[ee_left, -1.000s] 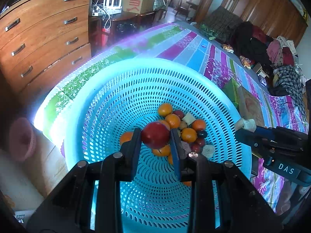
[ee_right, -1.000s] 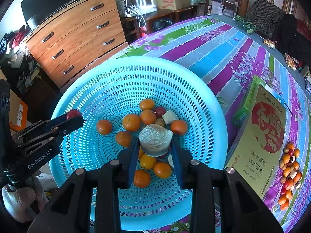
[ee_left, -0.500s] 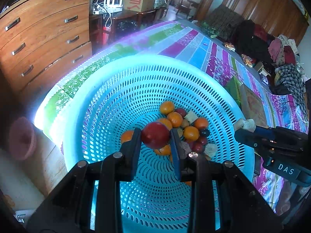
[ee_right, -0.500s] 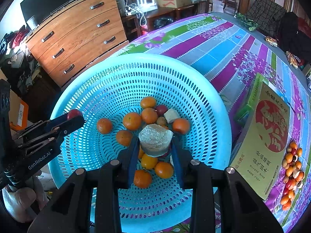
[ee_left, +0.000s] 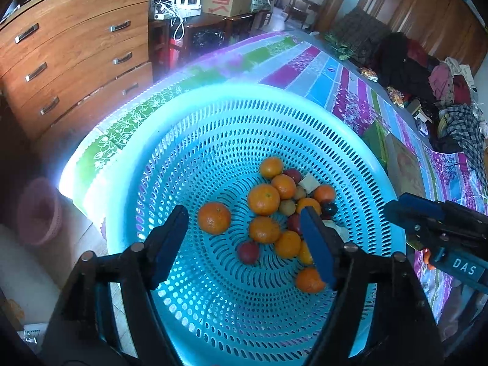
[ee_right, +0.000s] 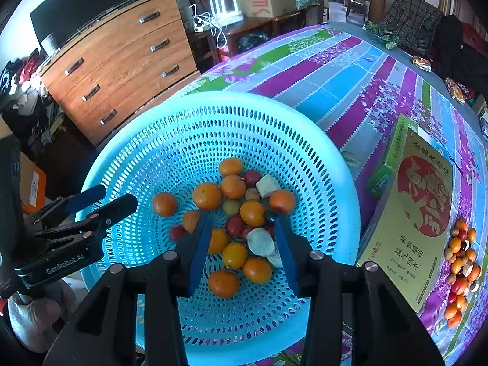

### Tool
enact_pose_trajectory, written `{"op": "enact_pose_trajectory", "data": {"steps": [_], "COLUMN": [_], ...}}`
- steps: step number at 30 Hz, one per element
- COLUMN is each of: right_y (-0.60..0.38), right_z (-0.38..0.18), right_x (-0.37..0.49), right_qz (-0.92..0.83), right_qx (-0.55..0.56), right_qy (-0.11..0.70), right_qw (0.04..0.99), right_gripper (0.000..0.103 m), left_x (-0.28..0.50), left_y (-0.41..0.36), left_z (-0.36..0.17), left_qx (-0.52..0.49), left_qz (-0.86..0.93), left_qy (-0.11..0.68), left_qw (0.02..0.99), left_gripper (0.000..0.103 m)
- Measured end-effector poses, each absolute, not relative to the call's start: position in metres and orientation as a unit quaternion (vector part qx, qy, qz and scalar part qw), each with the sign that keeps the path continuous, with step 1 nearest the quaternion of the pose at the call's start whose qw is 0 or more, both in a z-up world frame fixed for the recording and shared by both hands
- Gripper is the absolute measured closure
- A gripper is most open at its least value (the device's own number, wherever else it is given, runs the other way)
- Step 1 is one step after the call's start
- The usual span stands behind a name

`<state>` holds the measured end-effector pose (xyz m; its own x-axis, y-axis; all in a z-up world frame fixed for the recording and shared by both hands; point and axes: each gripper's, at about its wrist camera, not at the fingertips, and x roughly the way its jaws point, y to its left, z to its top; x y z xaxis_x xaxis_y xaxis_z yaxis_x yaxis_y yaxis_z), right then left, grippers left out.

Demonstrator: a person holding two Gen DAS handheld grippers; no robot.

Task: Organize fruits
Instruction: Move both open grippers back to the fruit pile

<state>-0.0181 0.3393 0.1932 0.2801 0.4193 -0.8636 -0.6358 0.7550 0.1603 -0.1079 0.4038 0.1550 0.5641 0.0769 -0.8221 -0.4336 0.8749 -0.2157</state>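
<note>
both grippers have just let go: the left gripper (ee_left: 244, 228) dropped its red fruit (ee_left: 248, 251) and the right gripper (ee_right: 242, 235) its pale chunk (ee_right: 259, 242) into the basket (ee_right: 305, 140). both jaws now stand wide open and empty above the pile, so more fruit (ee_right: 460, 262) beside the box (ee_right: 418, 213) on the tabletop (ee_right: 350, 70) probably comes next.

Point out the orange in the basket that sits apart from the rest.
The orange on the far left of the blue basket: bare mesh surrounds it, while the other oranges crowd together.

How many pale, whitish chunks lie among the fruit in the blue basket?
3: one chunk toward the basket's far side, two touching, nearer the camera; others may be hidden.
</note>
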Motion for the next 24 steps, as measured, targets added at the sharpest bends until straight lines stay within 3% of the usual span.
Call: {"op": "enact_pose_trajectory", "data": {"steps": [7, 10, 14, 15, 19, 23, 24], "right_y": [0.318, 0.296, 0.251, 0.242, 0.189, 0.146, 0.138], "right_z": [0.222, 0.24, 0.259, 0.261, 0.268, 0.264, 0.262], "right_x": [-0.03, -0.049, -0.085, -0.091, -0.129, -0.158, -0.162], "right_qz": [0.345, 0.346, 0.327, 0.325, 0.287, 0.234, 0.226], "right_qx": [-0.087, -0.082, -0.069, -0.065, -0.048, -0.048, -0.049], "right_qy": [0.437, 0.386, 0.313, 0.303, 0.226, 0.186, 0.188], "right_qw": [0.826, 0.851, 0.889, 0.894, 0.93, 0.953, 0.955], "right_gripper": [0.054, 0.053, 0.052, 0.047, 0.018, 0.009, 0.008], "left_x": [-0.118, -0.128, -0.149, -0.155, -0.18, -0.188, -0.18], "left_y": [0.408, 0.404, 0.375, 0.367, 0.318, 0.272, 0.26], "left_z": [0.174, 0.201, 0.246, 0.256, 0.289, 0.295, 0.291], "left_qx": [-0.218, -0.2, -0.133, -0.125, -0.06, -0.021, -0.018], "left_qz": [0.154, 0.168, 0.194, 0.192, 0.193, 0.156, 0.127], "left_qy": [0.407, 0.359, 0.252, 0.224, 0.106, 0.021, 0.03], "left_qw": [0.873, 0.896, 0.939, 0.947, 0.974, 0.987, 0.991], "left_gripper": [0.025, 0.009, 0.004, 0.0, 0.0, 0.0, 0.0]}}
